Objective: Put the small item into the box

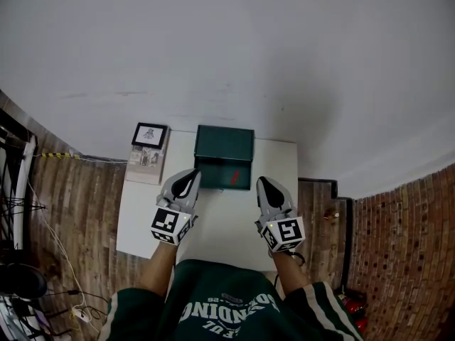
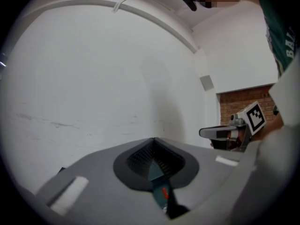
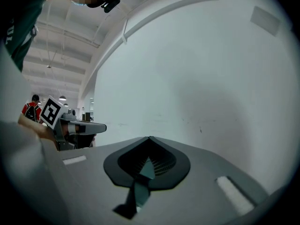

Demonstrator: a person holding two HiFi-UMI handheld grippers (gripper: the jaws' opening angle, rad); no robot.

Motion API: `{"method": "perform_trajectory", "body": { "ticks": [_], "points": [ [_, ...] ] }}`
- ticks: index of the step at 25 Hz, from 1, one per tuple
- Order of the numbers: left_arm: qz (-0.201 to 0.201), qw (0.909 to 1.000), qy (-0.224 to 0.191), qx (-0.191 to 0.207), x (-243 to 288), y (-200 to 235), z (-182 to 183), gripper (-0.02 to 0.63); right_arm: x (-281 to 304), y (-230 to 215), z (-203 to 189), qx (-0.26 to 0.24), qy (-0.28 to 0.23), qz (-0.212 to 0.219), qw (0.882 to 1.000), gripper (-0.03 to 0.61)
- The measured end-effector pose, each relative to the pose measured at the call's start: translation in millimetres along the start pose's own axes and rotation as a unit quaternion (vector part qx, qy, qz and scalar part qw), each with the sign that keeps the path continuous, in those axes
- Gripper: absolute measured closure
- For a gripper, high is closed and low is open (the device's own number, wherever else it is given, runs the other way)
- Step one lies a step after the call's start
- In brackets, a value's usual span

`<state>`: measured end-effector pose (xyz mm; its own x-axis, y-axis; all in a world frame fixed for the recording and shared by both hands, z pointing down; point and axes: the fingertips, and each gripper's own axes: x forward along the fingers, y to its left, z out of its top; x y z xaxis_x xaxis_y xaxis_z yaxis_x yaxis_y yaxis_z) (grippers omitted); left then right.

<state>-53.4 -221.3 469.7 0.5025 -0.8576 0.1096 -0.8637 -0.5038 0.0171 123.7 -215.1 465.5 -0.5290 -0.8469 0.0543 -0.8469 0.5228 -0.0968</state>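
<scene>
A dark green box (image 1: 224, 157) stands open at the far edge of the white table (image 1: 220, 229), its lid raised at the back. A small red item (image 1: 232, 177) lies inside the box. My left gripper (image 1: 189, 180) is shut, its tip at the box's front left corner. The right gripper (image 1: 266, 185) is shut too, just right of the box's front. In the left gripper view, the closed jaws (image 2: 154, 153) leave a slit showing the green box (image 2: 155, 175) and the red item (image 2: 164, 193). The right gripper view (image 3: 150, 153) shows only a sliver of green (image 3: 146, 170).
A framed picture and a booklet (image 1: 148, 151) lie at the table's far left corner. A white wall rises right behind the table. Brick-patterned floor surrounds it, with cables (image 1: 50, 240) at the left. The person's green shirt (image 1: 227, 304) is at the near edge.
</scene>
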Motion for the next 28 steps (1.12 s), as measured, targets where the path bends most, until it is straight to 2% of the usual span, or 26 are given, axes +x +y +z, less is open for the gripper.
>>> {"method": "perform_trajectory", "body": {
  "ticks": [28],
  "points": [
    [-0.015, 0.9996, 0.022, -0.005, 2.0, 0.1, -13.7, 0.561, 11.3, 9.0, -15.4, 0.01, 0.028, 0.022, 0.999, 0.577]
  ]
}}
